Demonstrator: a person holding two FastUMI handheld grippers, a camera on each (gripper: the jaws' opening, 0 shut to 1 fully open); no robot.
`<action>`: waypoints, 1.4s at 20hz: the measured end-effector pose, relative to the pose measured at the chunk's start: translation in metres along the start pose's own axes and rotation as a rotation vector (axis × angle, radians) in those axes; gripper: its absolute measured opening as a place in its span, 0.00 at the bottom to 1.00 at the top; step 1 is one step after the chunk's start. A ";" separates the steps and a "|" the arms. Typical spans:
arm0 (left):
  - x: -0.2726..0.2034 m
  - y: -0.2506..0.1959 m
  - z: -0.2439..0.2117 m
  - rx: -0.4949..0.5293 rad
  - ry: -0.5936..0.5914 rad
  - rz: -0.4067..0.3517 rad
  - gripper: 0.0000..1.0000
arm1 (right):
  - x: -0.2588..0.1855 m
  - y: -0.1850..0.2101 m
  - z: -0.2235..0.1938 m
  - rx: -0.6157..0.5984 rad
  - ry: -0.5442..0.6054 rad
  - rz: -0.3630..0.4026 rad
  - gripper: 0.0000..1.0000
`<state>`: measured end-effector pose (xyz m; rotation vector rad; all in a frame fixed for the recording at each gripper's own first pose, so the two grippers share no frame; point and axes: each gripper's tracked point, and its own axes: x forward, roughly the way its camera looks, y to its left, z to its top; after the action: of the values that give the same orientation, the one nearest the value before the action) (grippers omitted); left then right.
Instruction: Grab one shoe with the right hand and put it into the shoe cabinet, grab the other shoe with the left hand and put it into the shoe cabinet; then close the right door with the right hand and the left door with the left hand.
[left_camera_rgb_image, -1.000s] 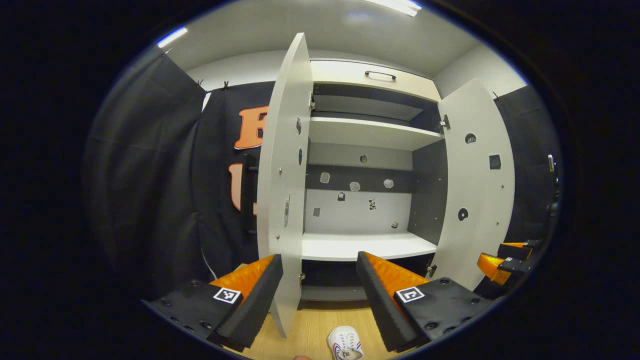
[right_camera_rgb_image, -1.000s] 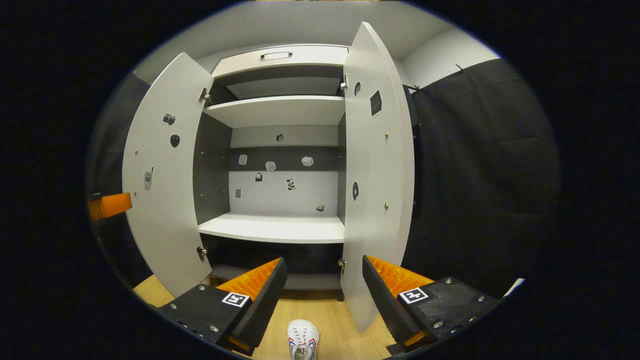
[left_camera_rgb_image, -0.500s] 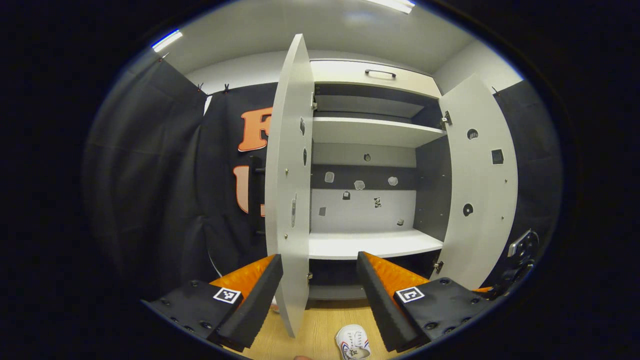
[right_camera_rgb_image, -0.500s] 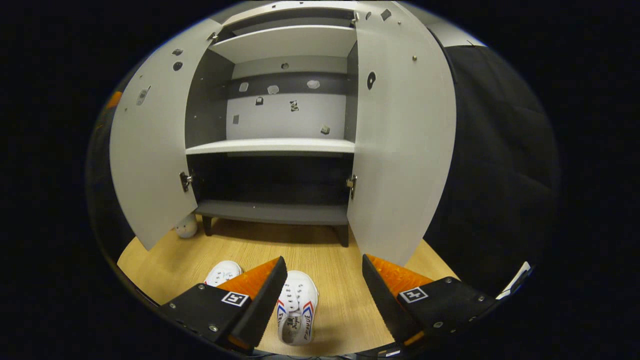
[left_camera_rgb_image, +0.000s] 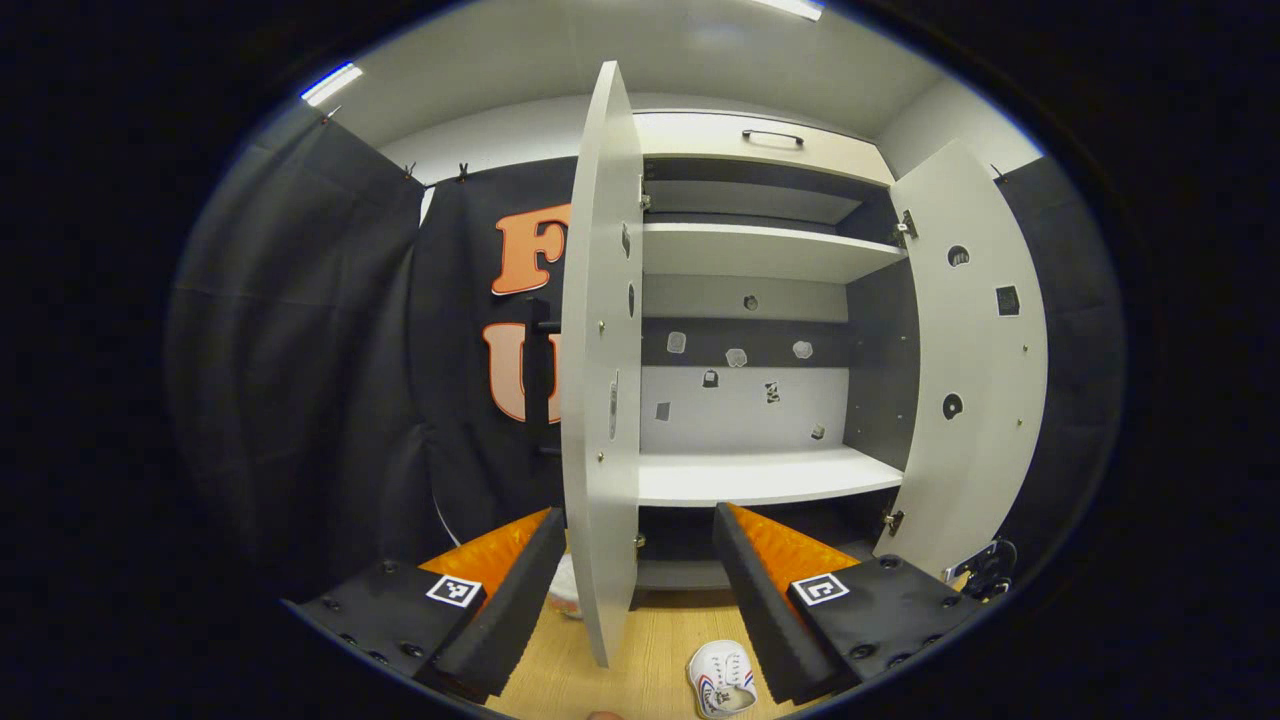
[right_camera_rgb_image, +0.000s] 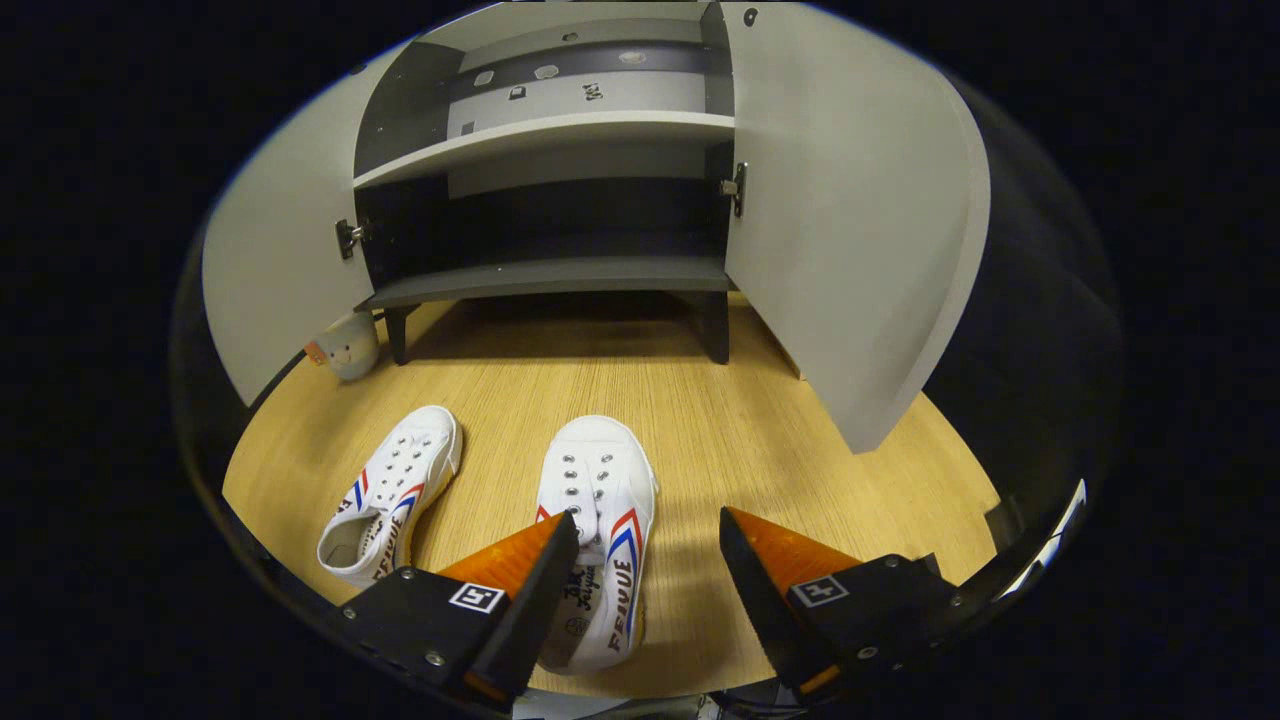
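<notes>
A wooden floor (right_camera_rgb_image: 700, 420) is carrying everything — two white shoes are lying side by side in front of the shoe cabinet (right_camera_rgb_image: 550, 285), the right shoe (right_camera_rgb_image: 598, 520) beside the left shoe (right_camera_rgb_image: 390, 495), and a small round figure (right_camera_rgb_image: 347, 345) is sitting by the cabinet's left leg.

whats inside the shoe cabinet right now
No shoes in the shoe cabinet: its pale shelf and dark bottom shelf look bare. Both shoes sit on the floor. Deep shadow hides the bottom compartment's back.

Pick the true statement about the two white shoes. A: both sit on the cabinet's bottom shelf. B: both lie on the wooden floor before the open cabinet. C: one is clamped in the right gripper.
B: the left shoe and right shoe rest on the wooden floor; the right gripper is open above.
</notes>
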<state>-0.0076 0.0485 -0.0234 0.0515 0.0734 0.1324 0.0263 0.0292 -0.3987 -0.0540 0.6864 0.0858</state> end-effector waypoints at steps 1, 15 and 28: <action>0.000 0.001 -0.001 -0.001 0.005 0.005 0.97 | 0.003 0.000 -0.006 0.004 0.016 0.000 0.87; -0.006 0.012 -0.016 0.023 0.049 0.038 0.97 | 0.025 0.012 -0.043 0.099 0.162 0.049 0.24; -0.001 0.007 -0.017 0.029 0.045 0.014 0.97 | -0.030 0.021 0.038 0.109 0.096 0.020 0.01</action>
<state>-0.0110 0.0556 -0.0398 0.0778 0.1200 0.1470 0.0254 0.0511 -0.3510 0.0538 0.7869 0.0653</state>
